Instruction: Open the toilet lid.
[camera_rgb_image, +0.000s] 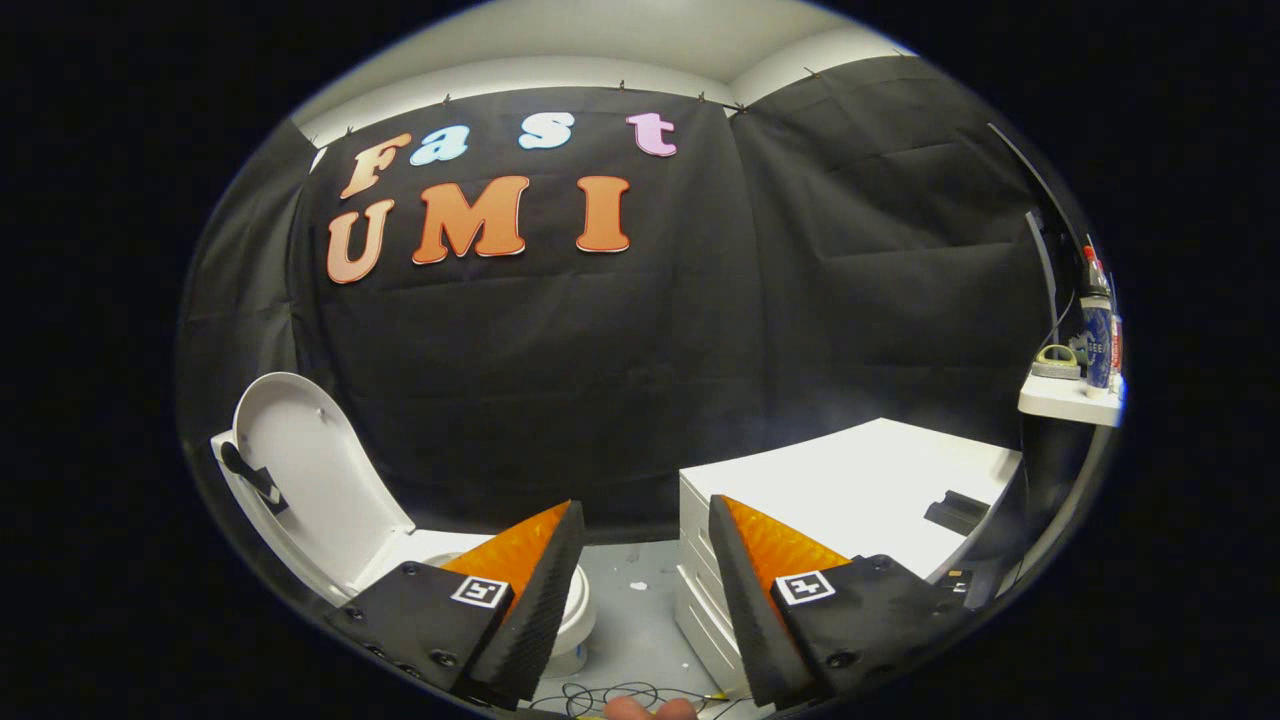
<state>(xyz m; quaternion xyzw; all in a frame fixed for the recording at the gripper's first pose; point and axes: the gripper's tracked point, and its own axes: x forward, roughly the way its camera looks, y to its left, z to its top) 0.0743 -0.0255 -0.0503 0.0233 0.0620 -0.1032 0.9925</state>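
Booth floor's tight, lid (300, 470) already up far left, gripper (645, 520) wide open, empty; swinging back could clip the cabinet (860, 480).

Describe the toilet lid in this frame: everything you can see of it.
The white, glossy plastic oval toilet lid is raised, standing nearly upright and leaning back against the white cistern behind it, with its inner face towards the camera. A dark hinge or bracket piece shows near its outer edge. Its lower end meets the white toilet bowl, partly hidden behind one finger. The open claw holds nothing and is clear of it.
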